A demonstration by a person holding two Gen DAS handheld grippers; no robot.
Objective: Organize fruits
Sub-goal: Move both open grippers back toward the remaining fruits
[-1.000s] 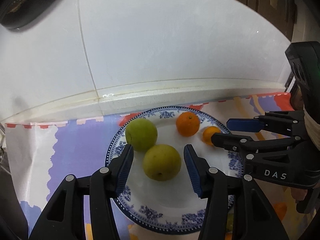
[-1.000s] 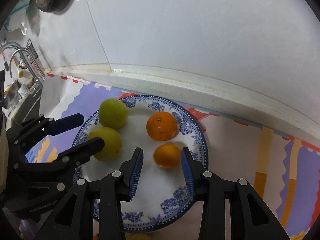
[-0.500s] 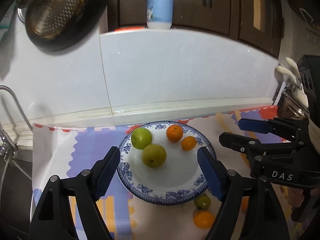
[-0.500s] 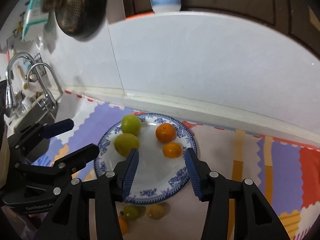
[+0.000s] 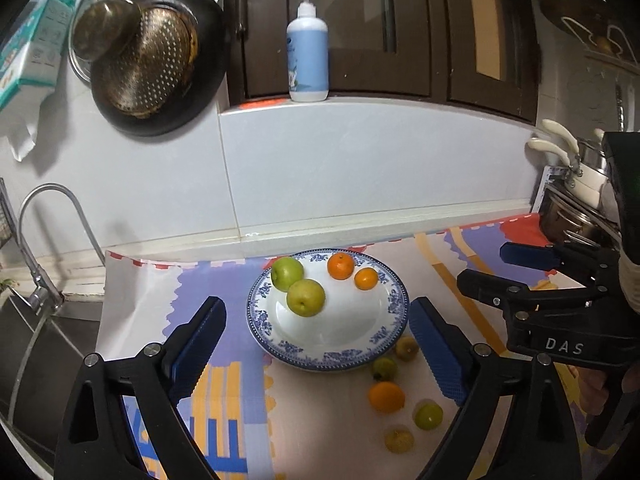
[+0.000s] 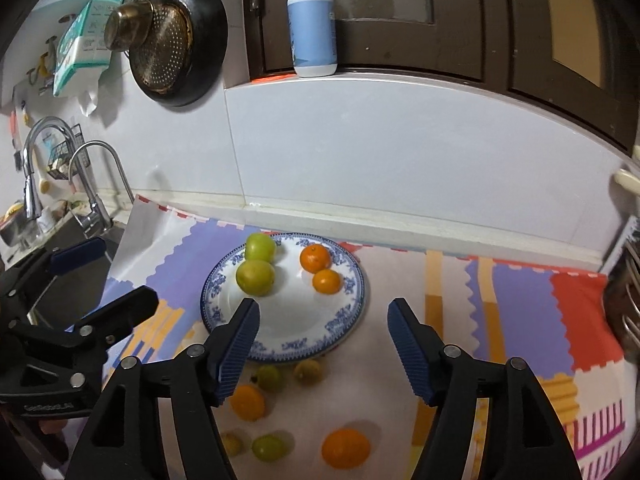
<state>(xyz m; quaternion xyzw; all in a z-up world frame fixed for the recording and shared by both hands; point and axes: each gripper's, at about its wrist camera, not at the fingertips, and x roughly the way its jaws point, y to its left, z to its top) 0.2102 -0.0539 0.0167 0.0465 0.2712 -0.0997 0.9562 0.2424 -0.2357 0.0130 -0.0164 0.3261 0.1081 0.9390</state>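
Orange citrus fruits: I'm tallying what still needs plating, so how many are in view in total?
4. Two sit on the blue-patterned white plate: one at the back, one just in front. Two lie on the mat: one below the plate, one nearest. Others may be hidden.

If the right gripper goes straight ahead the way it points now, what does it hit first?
Most likely the blue-rimmed plate: the open right gripper points at its bare near half, with the small orange just beyond. Depth is hard to judge through the fisheye.
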